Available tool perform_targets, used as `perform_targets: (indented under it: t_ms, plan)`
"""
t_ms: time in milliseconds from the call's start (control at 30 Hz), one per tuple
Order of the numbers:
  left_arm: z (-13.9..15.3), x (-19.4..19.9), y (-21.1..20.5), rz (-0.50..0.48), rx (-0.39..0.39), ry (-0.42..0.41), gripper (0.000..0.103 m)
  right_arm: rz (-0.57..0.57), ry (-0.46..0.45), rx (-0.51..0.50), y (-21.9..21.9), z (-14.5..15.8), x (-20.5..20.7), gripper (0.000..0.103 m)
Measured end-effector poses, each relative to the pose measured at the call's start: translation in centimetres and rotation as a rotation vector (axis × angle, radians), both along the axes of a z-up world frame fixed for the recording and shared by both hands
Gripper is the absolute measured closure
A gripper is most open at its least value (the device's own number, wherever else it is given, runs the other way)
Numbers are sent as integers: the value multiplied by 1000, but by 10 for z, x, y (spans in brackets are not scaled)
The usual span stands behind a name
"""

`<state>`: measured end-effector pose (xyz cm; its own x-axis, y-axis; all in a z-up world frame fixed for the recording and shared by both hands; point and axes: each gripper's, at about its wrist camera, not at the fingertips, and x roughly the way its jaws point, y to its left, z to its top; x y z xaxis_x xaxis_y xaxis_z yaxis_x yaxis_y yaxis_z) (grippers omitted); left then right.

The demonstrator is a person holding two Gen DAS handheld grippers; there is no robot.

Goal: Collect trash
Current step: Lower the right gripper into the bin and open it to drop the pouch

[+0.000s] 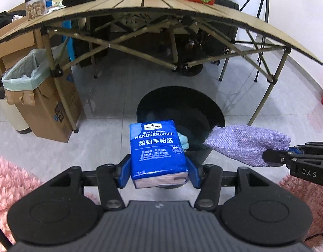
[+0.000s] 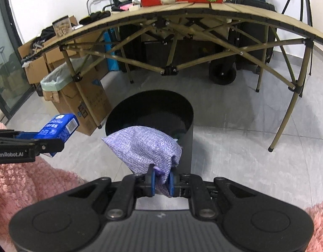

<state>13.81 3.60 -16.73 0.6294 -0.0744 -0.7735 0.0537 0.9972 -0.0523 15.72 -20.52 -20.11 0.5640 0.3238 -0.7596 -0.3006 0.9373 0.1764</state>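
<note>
inside the black bin (image 1: 211, 115), something pale blue (image 1: 183, 141), mostly hidden

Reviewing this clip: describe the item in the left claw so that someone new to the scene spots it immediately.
Start at the folding table, then drop to the black round bin on the floor in front of it. Held over the bin's near rim by the left claw is a blue tissue pack printed "HANDKERCHIEF". Unlike the limp purple cloth beside it, it is a glossy rectangular block.
</note>
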Motion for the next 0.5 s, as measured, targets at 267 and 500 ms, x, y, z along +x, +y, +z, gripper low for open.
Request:
perform_targets:
  t_ms: [267,500]
  plan:
    - [-9,6,-2,-3,15,46,48,23,67,-10,9,-13,7,91]
    - [-15,16,0,21,25,84,48,30,98,-8,13,-19,16,91]
